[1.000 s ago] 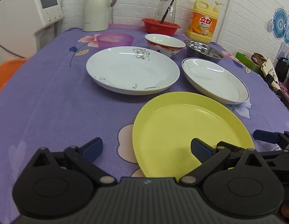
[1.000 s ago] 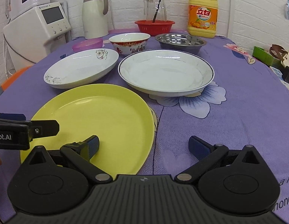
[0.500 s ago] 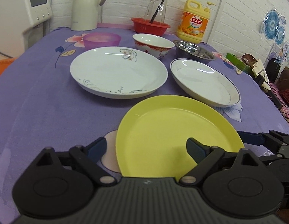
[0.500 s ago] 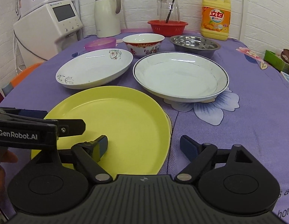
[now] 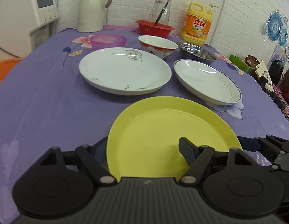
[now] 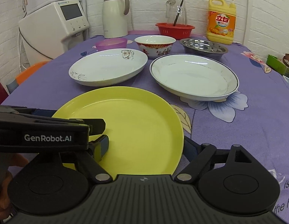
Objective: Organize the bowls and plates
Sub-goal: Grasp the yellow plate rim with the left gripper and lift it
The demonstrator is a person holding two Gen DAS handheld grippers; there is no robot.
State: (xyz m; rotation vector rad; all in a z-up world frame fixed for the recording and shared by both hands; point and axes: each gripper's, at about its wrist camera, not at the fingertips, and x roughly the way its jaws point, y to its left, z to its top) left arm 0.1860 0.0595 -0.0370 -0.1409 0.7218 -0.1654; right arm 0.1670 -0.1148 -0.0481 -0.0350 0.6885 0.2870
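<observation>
Left wrist: left claw (image 5: 144, 149) closing astride yellow plate (image 5: 163, 128) rim (plate flat, round).

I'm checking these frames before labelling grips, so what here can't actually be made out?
- Left wrist view: the left gripper is closing astride the yellow plate; the plate's rim hides the outer finger's pad, so contact is unclear.
- Right wrist view: the right gripper likewise; the rim covers its right pad, and the left gripper's body overlaps the other finger.
- Both views: the plate's near edge lies behind the gripper housings.
- Steel bowl: partly hidden behind the blue-rimmed plate.
</observation>
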